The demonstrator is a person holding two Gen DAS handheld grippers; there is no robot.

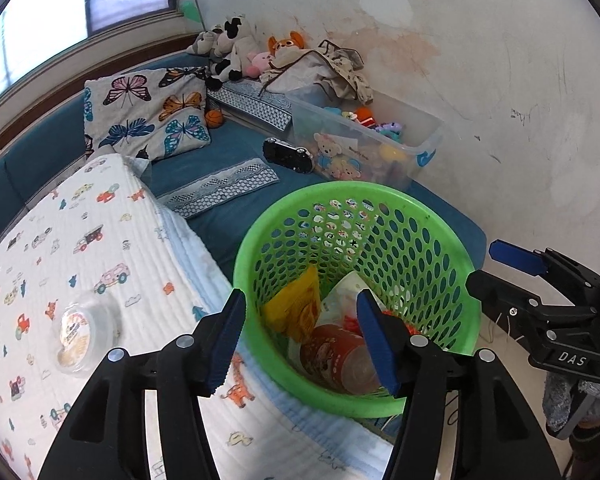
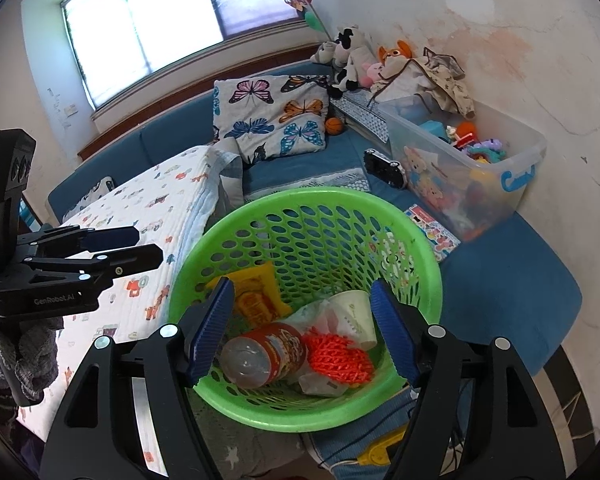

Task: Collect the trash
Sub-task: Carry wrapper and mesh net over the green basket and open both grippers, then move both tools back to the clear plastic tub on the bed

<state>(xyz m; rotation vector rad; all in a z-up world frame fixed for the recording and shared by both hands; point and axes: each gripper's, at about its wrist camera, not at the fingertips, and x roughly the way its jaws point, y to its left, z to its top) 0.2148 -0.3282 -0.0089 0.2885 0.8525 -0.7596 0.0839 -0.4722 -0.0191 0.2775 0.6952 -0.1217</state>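
A green perforated basket (image 1: 252, 264) (image 2: 300, 196) stands against the blue couch. In it lie a red-labelled plastic bottle (image 2: 268, 356) (image 1: 336, 356), a yellow snack packet (image 2: 256, 296) (image 1: 296, 308), a paper cup (image 2: 354, 316), an orange net (image 2: 340, 360) and crumpled white plastic (image 2: 320, 312). My left gripper (image 1: 302, 336) (image 2: 150, 245) hangs open over the basket's left rim, nothing between its pads. My right gripper (image 2: 302, 330) (image 1: 486, 268) is open above the basket, empty too. A clear lidded plastic cup (image 1: 82, 332) rests on the printed white quilt (image 1: 100, 240).
A clear toy bin (image 1: 380, 148) stands on the couch beyond the basket, with a black toy car (image 1: 288, 155) leaning on it. A butterfly pillow (image 1: 148, 116) and plush toys (image 1: 232, 48) sit further back. A sticker sheet (image 2: 432, 232) lies right of the basket. The wall is close on the right.
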